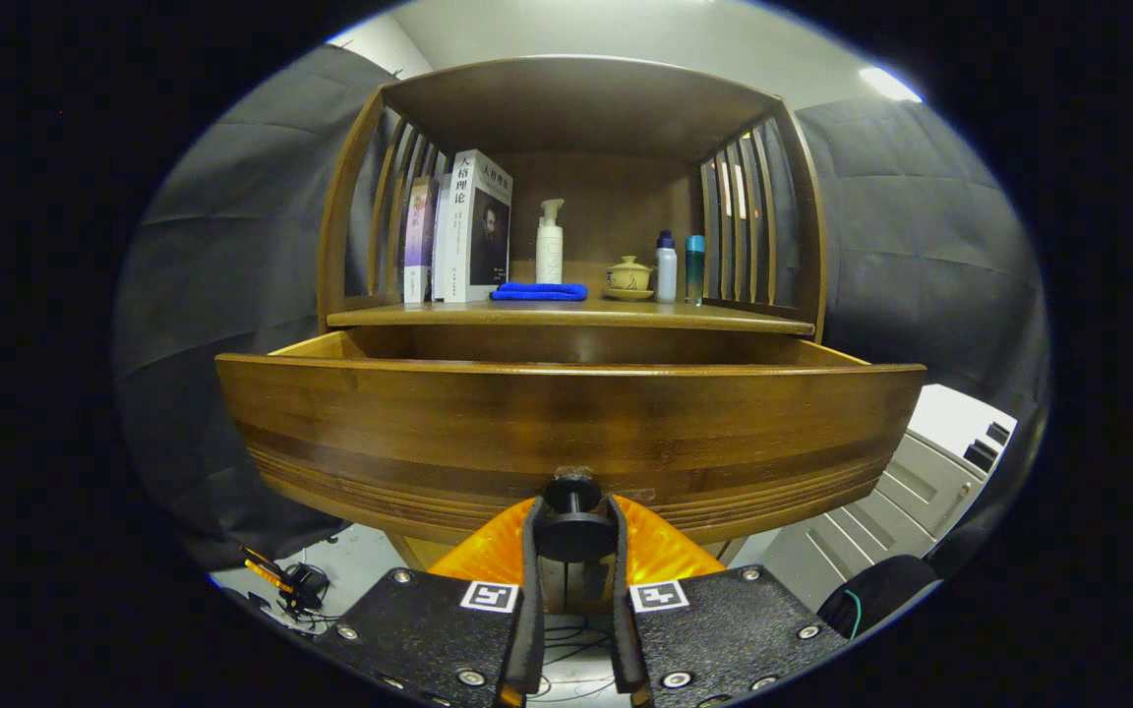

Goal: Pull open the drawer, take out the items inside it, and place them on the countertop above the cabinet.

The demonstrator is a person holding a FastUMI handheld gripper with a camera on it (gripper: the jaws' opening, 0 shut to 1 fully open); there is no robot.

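Gripper view looks straight at a wooden cabinet whose drawer point(566, 433) is pulled well out toward the camera, its curved front panel just ahead of the fingers. The tool point(574, 536) is clamped on the drawer's dark round knob point(573, 521), one finger pressing each side of it, at 6 o'clock from the drawer front. By my reading, the pulling-open step is at or near its end; the next move would call for letting go of the knob, lifting the tool above the front panel and reaching down into the drawer. What lies inside cannot be told, since the tall front hides the interior and only the pale inner side walls show. The drawer looks like solid dark-stained wood with grooved bands along its lower edge, probably heavy enough to stay put once released. Above it, at 12 o'clock, the bench point(566, 315) already carries books point(458, 231), a white pump bottle point(549, 246), a folded blue cloth point(539, 291), a small lidded cup point(628, 277) and two slim bottles point(680, 267), so free room sits mostly along its front edge.
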